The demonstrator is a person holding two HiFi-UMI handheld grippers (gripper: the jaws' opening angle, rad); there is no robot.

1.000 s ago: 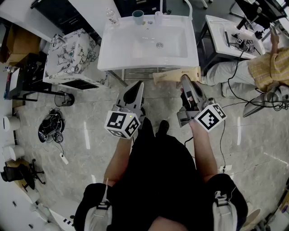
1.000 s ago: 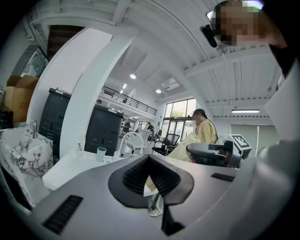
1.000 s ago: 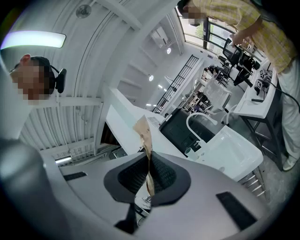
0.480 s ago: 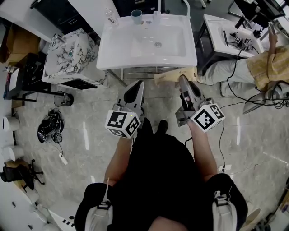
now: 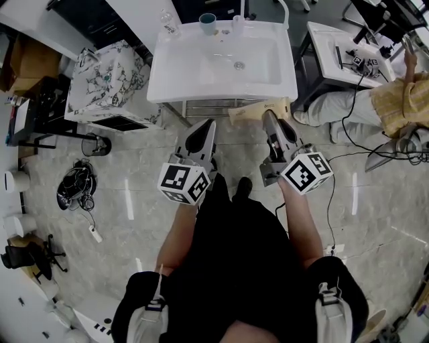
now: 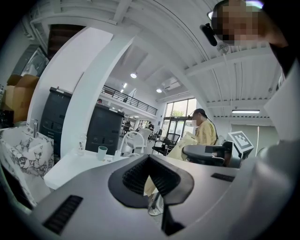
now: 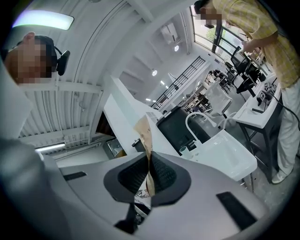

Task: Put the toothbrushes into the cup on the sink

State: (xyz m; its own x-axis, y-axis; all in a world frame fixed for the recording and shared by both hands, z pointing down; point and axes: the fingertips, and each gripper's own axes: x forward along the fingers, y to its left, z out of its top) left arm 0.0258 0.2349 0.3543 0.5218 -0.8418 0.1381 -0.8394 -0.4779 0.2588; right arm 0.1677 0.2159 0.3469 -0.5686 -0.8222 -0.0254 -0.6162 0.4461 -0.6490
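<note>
The white sink (image 5: 221,80) stands at the top of the head view, with a teal cup (image 5: 208,23) on its back rim next to the faucet (image 5: 280,9). My right gripper (image 5: 270,119) is shut on a flat tan cardboard packet (image 5: 260,110) that sticks out to the left, just short of the sink's front edge. In the right gripper view the packet (image 7: 146,140) stands edge-on between the jaws, with the sink (image 7: 225,154) and cup (image 7: 183,150) beyond. My left gripper (image 5: 200,132) is shut with nothing in it. Its own view shows the cup (image 6: 102,152) far off. No bare toothbrush is visible.
A marble-patterned cabinet (image 5: 107,84) stands left of the sink. To the right is a white table (image 5: 338,57) with a person in a yellow shirt (image 5: 402,97) beside it. Cables (image 5: 77,187) lie on the floor at left. A rail (image 5: 208,106) runs under the sink.
Both grippers have edged slightly toward the sink, the right one still holding the packet. Both stay shut.
</note>
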